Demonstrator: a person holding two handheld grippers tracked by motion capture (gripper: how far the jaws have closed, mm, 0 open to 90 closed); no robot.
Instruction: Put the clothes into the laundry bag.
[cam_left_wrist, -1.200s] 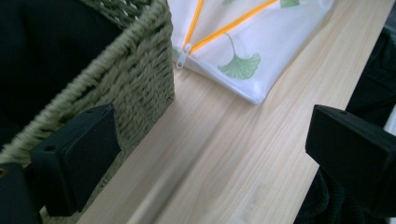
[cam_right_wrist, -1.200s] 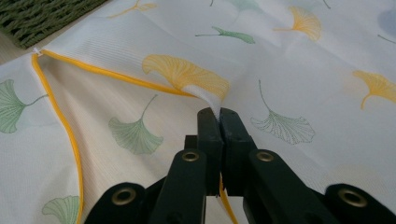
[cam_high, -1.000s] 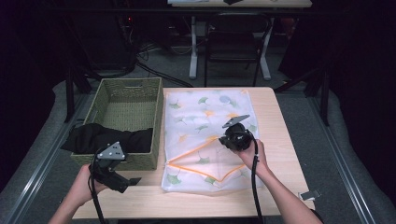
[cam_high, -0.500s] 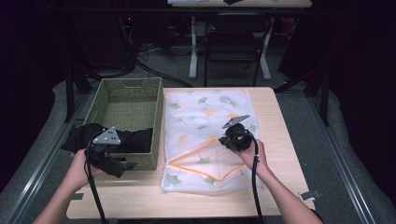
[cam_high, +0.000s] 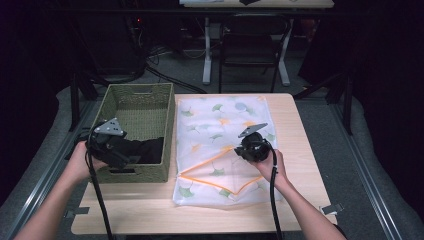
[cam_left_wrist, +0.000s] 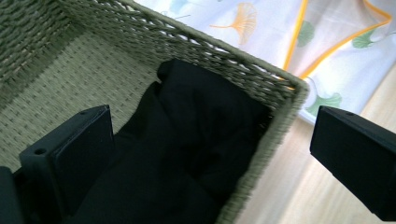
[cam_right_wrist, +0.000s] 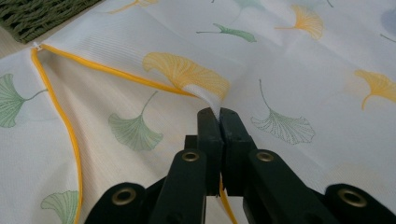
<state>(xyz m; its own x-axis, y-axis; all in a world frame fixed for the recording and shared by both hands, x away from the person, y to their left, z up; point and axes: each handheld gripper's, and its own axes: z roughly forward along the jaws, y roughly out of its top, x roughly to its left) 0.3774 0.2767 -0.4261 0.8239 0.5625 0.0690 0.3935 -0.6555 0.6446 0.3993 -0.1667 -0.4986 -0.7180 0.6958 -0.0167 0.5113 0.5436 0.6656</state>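
Note:
A white mesh bag (cam_high: 220, 130) printed with ginkgo leaves and edged in orange lies flat on the table. My right gripper (cam_high: 239, 149) is shut on the upper lip of the bag's opening (cam_right_wrist: 212, 100), holding it lifted. A green woven basket (cam_high: 135, 102) stands to the left of the bag with a black cloth (cam_high: 145, 150) in its near end. My left gripper (cam_high: 131, 156) hovers open over that cloth (cam_left_wrist: 187, 154), one jaw inside the basket (cam_left_wrist: 140, 37) and the other beyond its near corner.
The light wooden table (cam_high: 290, 120) has bare strips along its right and front edges. A black chair (cam_high: 250, 45) and cables stand on the grey floor behind it.
My left gripper has risen from the table's front left and moved forward over the basket's near end. The right gripper has held still on the bag's lip.

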